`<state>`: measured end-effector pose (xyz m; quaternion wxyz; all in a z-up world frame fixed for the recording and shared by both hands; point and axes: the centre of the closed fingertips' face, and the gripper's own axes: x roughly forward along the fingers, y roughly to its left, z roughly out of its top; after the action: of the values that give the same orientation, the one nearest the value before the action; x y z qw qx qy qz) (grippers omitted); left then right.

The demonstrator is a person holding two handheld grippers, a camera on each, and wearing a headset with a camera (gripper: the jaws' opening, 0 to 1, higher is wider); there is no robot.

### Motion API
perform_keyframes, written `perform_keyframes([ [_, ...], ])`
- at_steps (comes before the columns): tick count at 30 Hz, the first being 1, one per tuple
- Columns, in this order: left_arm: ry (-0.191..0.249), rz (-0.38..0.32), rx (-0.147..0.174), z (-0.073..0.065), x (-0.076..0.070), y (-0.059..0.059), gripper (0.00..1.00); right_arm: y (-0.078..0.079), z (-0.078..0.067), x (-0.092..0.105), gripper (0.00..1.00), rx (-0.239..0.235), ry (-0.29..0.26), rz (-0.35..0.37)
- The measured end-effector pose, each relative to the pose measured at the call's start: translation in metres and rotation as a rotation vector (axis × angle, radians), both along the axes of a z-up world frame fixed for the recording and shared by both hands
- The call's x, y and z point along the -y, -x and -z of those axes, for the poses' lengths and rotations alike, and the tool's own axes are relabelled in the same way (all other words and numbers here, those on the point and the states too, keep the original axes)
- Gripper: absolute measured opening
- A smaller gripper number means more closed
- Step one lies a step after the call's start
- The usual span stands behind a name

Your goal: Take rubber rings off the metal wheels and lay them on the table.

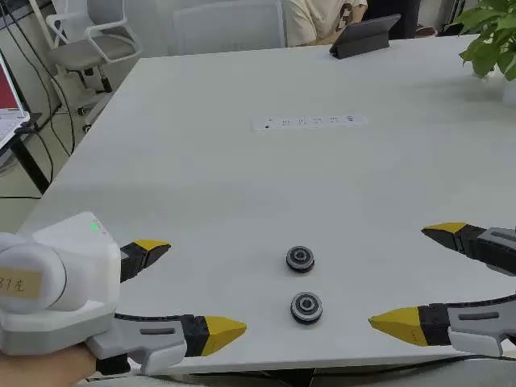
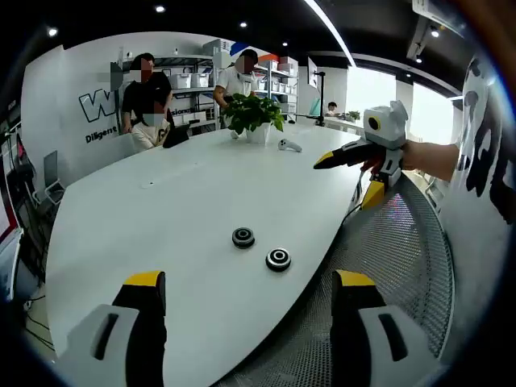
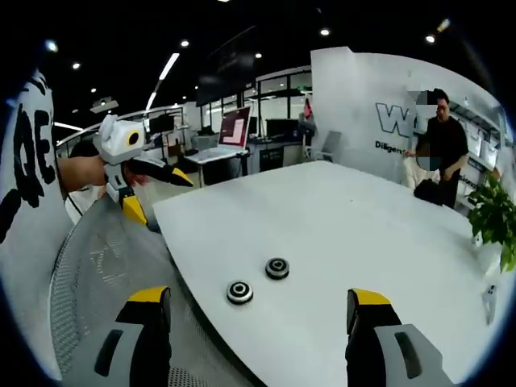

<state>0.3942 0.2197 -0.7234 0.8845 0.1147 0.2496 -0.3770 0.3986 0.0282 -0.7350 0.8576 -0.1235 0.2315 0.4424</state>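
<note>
The left claw (image 1: 203,286) stands wide, its yellow-tipped jaws well apart and holding nothing, over the front-left part of the bench (image 1: 242,177). The right claw (image 1: 399,276) is spread just as wide and is also empty, facing it from the other side.

Between the two claws lie the two wheels, flat on the bench and apart from each other. The near wheel (image 1: 306,307) is roughly level with each claw's nearer jaw tip and close to the bench's front edge. The far wheel (image 1: 300,259) is just beyond it. Each shows a dark outer band around a metal hub. Neither claw touches a wheel, and bare bench lies on both sides of them.

In the left gripper view the wheels sit ahead of the jaws, near the bench edge, with a grey mesh surface (image 2: 387,266) past that edge.

Beyond the claws the bench runs open and bare up to a socket strip (image 1: 310,122) set in its top. Well past that, at the far edge, stand a tablet (image 1: 363,36) and a potted plant (image 1: 492,36). An office chair (image 1: 89,40) sits off the far-left corner.
</note>
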Motion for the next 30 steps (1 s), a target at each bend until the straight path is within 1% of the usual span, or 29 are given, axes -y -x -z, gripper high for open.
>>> perform_keyframes([
  [20,-0.004,0.006,-0.008,0.004,-0.001,0.006,0.83,0.010,0.005,0.001,0.89,-0.015,0.011,-0.002],
  [26,-0.005,0.008,-0.014,0.006,-0.006,0.008,0.82,0.010,0.007,-0.002,0.89,-0.018,0.014,0.000],
  [30,-0.001,0.008,-0.022,0.007,-0.011,0.009,0.82,0.008,0.008,-0.005,0.89,-0.014,0.028,0.001],
])
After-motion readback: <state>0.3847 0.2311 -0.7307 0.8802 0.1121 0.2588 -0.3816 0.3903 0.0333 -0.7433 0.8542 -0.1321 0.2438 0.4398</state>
